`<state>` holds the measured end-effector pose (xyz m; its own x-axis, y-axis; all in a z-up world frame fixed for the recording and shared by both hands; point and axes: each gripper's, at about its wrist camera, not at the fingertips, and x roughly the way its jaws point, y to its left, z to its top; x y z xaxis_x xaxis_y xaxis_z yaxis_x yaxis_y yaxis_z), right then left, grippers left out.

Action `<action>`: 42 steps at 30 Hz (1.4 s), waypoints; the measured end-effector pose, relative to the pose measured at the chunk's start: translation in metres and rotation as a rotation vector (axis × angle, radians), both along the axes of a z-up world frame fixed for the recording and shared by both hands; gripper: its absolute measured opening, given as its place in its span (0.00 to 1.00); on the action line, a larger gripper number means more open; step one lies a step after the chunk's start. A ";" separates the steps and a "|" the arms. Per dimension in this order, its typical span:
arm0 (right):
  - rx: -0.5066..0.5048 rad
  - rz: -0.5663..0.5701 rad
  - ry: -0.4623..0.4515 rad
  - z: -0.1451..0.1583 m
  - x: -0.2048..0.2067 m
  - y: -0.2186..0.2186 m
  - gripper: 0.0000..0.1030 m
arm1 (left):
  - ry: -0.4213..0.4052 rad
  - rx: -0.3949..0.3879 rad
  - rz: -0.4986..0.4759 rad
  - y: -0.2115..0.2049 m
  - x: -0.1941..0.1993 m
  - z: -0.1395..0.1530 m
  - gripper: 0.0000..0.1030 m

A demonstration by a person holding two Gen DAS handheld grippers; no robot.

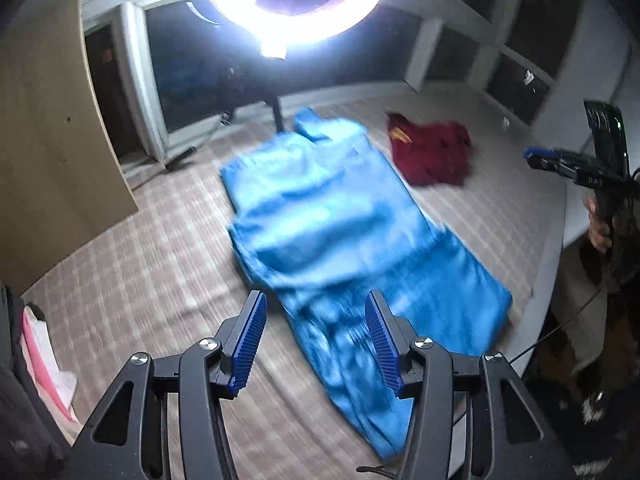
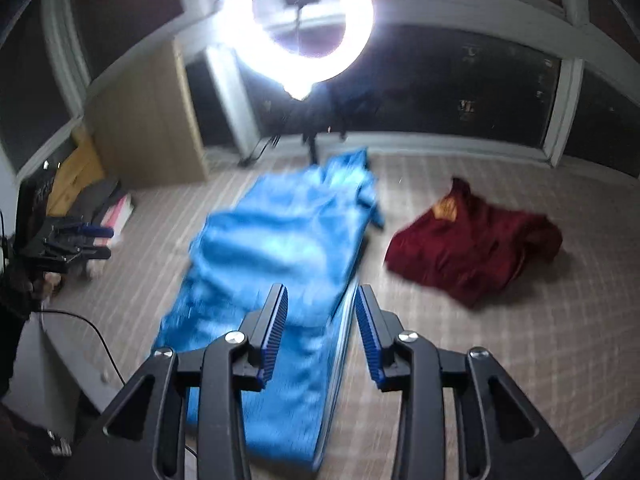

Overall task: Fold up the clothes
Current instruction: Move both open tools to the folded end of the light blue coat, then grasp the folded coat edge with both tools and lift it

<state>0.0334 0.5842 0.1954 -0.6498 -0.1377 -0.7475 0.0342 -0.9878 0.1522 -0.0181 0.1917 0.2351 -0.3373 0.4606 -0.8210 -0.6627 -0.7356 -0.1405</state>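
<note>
**Both grippers above the blue garment, holding nothing**

My left gripper [image 1: 316,344] and right gripper [image 2: 320,332] hover with ribbed blue pads apart, nothing between them. Below lies one smooth, shiny blue garment [image 1: 344,240], folded long on a pale plaid cover [image 1: 160,280]. Beside it, apart, sits one crumpled maroon garment [image 2: 476,248]. A ring light [image 2: 300,20] glares behind.

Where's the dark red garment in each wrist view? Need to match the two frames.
Left wrist: dark red garment sits upper right, right of the blue garment, apart from it.
Right wrist: dark red garment sits right of centre, again right of the blue garment.
Shared landmark: the ring light at top centre, beyond the blue garment.
</note>
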 end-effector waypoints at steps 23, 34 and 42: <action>-0.069 0.022 -0.283 -0.190 -0.222 0.029 0.35 | -0.301 -0.016 0.047 0.059 -0.163 -0.152 0.45; -0.069 0.109 -0.166 -0.163 -0.266 0.049 0.68 | -0.243 -0.015 0.120 0.079 -0.246 -0.151 0.60; -0.168 0.204 -0.210 -0.186 -0.311 0.052 0.68 | -0.284 -0.021 0.071 0.092 -0.266 -0.175 0.66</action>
<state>-0.2773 0.6360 0.0097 -0.4308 -0.3815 -0.8178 0.1794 -0.9244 0.3367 -0.2836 0.2838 0.0596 -0.1238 0.4259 -0.8962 -0.5459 -0.7834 -0.2970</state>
